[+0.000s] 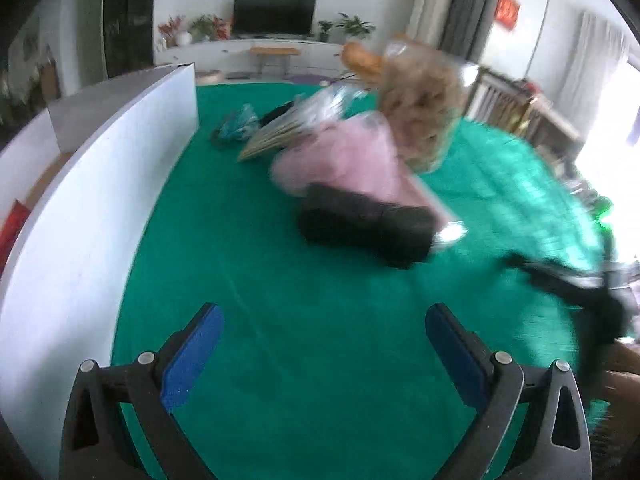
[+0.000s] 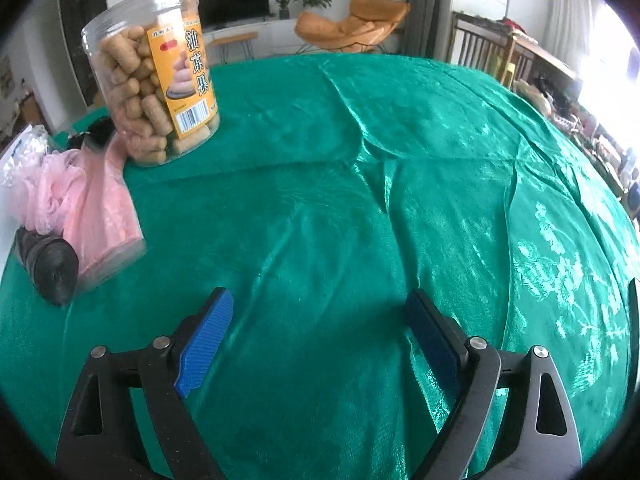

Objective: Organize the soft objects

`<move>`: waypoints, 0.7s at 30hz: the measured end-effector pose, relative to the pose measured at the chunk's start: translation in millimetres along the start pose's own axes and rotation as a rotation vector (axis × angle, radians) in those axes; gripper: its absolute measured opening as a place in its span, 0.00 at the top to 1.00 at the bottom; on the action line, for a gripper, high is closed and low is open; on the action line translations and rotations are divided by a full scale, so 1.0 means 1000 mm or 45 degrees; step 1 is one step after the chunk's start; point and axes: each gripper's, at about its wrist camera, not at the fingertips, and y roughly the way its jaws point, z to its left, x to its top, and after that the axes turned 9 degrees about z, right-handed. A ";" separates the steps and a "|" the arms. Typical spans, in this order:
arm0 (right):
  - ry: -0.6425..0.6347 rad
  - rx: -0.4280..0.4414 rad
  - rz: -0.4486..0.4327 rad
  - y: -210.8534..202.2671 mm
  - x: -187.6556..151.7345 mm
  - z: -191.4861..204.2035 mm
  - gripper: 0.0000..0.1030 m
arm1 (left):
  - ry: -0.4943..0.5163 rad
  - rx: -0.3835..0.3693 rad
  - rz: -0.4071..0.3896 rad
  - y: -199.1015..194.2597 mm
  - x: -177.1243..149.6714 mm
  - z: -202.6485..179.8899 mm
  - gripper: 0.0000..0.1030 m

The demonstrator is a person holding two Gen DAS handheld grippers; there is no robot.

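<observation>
Your soft things sit in a small heap: a pink bag (image 2: 86, 200) of something fluffy, with a black roll (image 2: 50, 262) lying against its near end. In the right wrist view the heap is at the left edge of the frame, mid-height, and the snack jar (image 2: 154, 80) stands upright just behind it. In the left wrist view the same heap sits near the middle of the frame, straight ahead of the claw, though that picture is blurred.

The black roll's long axis runs across the left view, roughly left to right, so the left claw (image 1: 322, 344) faces its side. That claw is wide open with nothing between the pads. The right claw (image 2: 320, 340) is also wide and empty, over bare green cloth (image 2: 400, 160), and the heap lies well off to its left. Judging by this, your left hand looks better lined up; the right would have to swing far across.
</observation>
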 end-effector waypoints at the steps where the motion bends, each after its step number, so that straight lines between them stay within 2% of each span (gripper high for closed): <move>1: 0.000 0.000 0.000 0.000 0.000 0.000 0.13 | 0.016 0.046 0.021 0.012 0.004 0.000 0.03; 6: -0.001 -0.001 0.000 0.000 -0.001 0.001 0.13 | 0.011 0.060 0.070 0.044 0.005 -0.001 0.03; 14: -0.002 -0.002 -0.001 0.000 -0.001 0.001 0.13 | 0.035 0.127 0.090 0.053 0.003 -0.005 0.00; 21: -0.002 -0.002 -0.001 0.000 -0.001 0.000 0.13 | 0.036 0.128 0.091 0.060 0.005 -0.016 0.00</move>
